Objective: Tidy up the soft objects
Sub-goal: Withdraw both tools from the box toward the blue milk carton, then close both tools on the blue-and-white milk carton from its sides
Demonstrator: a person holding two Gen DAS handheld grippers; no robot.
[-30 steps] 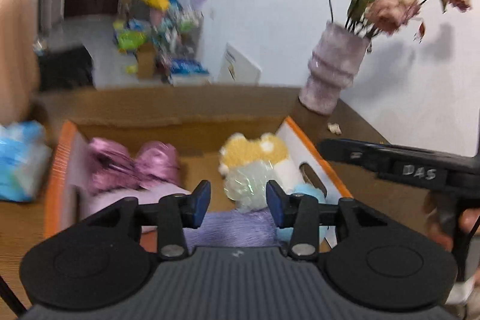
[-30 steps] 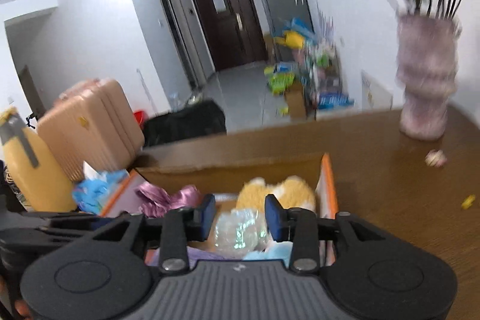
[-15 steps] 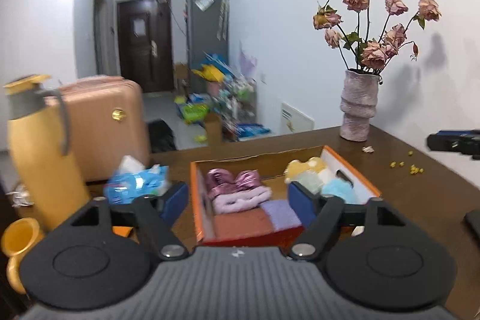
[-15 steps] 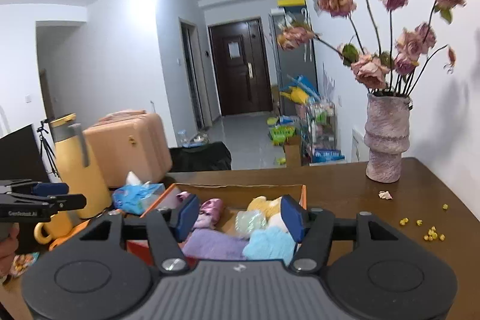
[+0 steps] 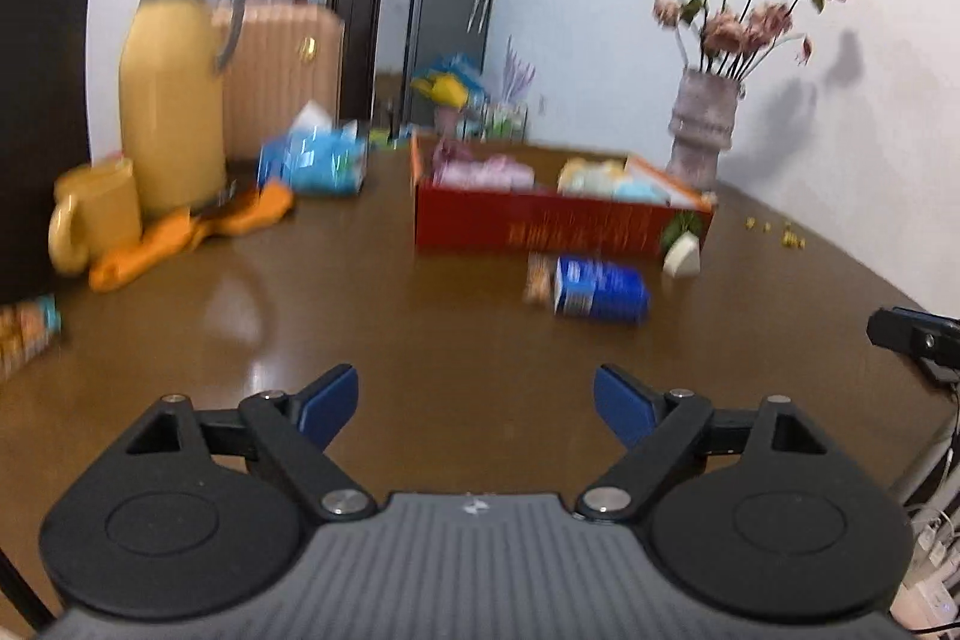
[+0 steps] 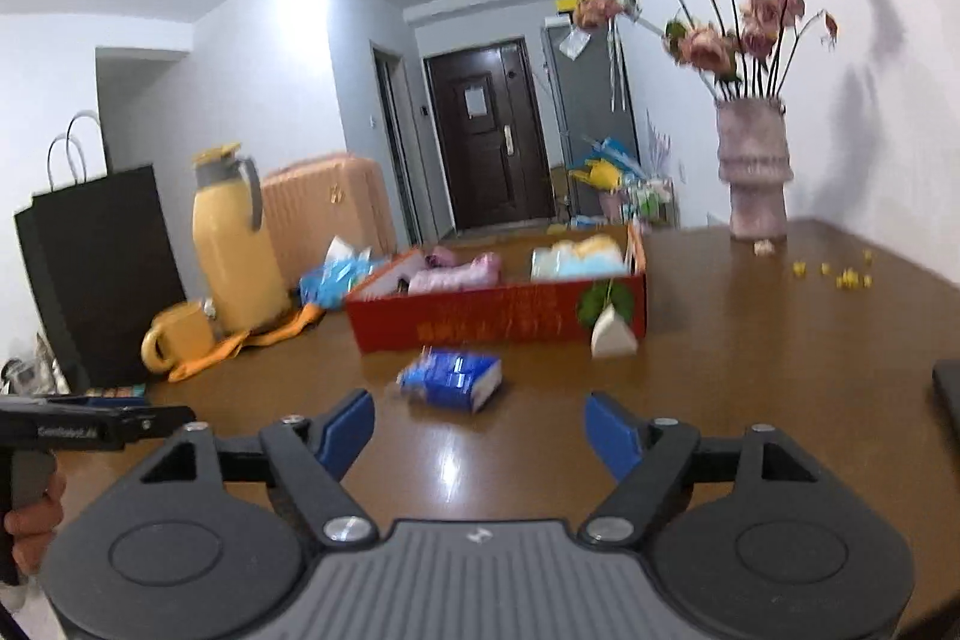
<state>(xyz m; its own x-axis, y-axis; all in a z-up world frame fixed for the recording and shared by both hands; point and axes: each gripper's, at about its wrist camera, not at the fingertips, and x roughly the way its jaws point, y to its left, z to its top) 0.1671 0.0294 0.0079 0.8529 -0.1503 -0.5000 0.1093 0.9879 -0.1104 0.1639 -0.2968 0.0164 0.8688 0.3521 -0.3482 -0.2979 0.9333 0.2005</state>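
Holding both tools over the brown desk (image 6: 750, 340), we see the left tool (image 5: 477, 403) and right tool (image 6: 480, 433) opening, nothing between their jaws. Pink, yellow and blue soft objects (image 6: 462, 271) lie inside the red cardboard box (image 6: 498, 319); a blue packet (image 6: 453, 379) lies just before that box.

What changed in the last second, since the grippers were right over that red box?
Both grippers pulled back from the red box across the table. The left gripper and right gripper are opening, with nothing between the jaws. The soft items stayed in the box; the vase, yellow jug and blue packet sit undisturbed.
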